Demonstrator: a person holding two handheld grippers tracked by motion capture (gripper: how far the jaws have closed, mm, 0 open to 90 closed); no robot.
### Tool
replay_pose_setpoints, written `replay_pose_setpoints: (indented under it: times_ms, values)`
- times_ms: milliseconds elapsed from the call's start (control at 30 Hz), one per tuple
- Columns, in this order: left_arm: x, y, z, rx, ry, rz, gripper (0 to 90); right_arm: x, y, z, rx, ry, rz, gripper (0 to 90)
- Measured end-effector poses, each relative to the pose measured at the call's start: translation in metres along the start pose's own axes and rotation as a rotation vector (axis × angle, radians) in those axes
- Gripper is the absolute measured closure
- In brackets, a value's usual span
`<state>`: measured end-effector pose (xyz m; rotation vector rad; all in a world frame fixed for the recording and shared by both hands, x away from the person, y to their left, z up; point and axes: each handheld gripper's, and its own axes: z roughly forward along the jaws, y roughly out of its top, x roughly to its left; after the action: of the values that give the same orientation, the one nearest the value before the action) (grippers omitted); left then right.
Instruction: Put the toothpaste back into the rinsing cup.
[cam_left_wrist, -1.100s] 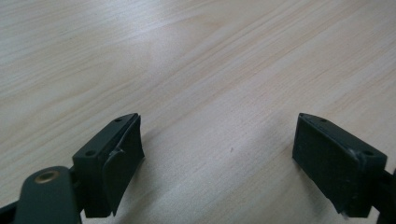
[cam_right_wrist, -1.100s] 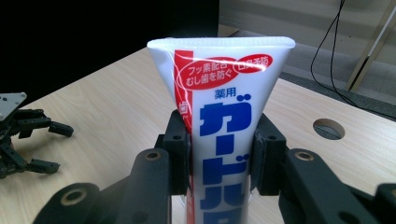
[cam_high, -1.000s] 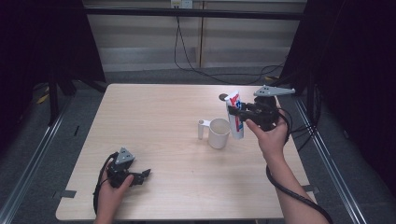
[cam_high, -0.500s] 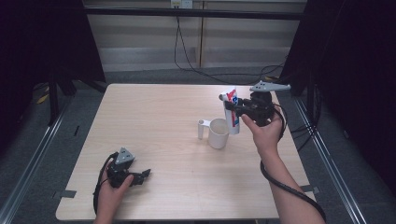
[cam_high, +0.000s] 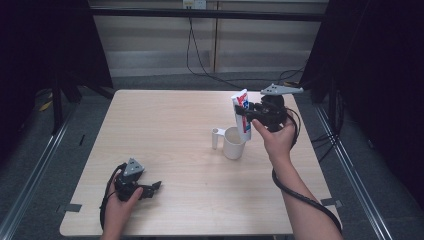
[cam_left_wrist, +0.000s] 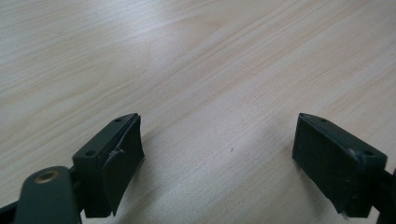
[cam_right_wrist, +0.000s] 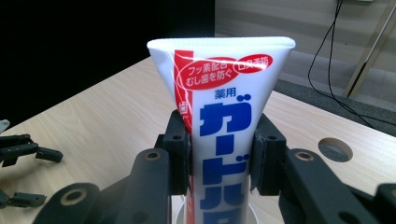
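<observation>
A white toothpaste tube (cam_high: 241, 102) with red and blue print stands upright, crimped end up, in my right gripper (cam_high: 247, 117), which is shut on its middle. In the right gripper view both jaws press the tube (cam_right_wrist: 219, 116) from the sides. The tube's lower end hangs over the white mug (cam_high: 233, 145), which stands right of the table's centre with its handle to the left. My left gripper (cam_high: 151, 189) rests low at the front left of the table. Its jaws are wide apart with nothing but bare wood between them (cam_left_wrist: 217, 144).
The light wooden table (cam_high: 165, 125) has a round cable hole (cam_right_wrist: 335, 149) near its far right. Cables (cam_high: 200, 55) trail on the floor behind the table, and dark curtains hang on both sides.
My right gripper has carried the tube up and a little to the left, over the mug. The left gripper has not moved.
</observation>
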<state>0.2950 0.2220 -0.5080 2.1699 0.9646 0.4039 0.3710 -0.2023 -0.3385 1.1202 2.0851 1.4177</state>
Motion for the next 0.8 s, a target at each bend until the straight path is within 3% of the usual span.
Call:
replay_pose_setpoints:
  times_ms: [800]
  values:
    - [0.0,0.0,0.0,0.001,0.0,0.0,15.7,0.005,-0.001,0.016,-0.01,-0.013,-0.014,65.1]
